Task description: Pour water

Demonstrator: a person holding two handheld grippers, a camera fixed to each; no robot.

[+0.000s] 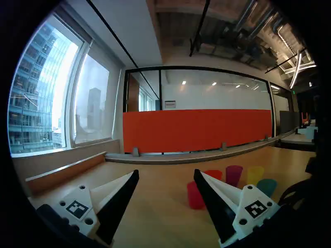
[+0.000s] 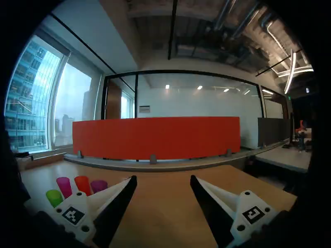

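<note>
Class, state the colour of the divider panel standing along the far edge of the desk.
The divider panel is orange-red, clearest in the right gripper view.

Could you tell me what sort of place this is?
Probably a high-rise office: a long wooden desk with an orange divider, a glass-walled room behind it, and tall windows facing towers.

On my wooden desk (image 1: 165,211) five cups stand upright, close together: red cup (image 1: 193,196), orange cup (image 1: 215,173), magenta cup (image 1: 233,174), yellow cup (image 1: 255,175), teal cup (image 1: 267,187).

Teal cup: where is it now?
In the left gripper view, the teal cup stands on the table, lower right, just in front of the yellow cup.
</note>
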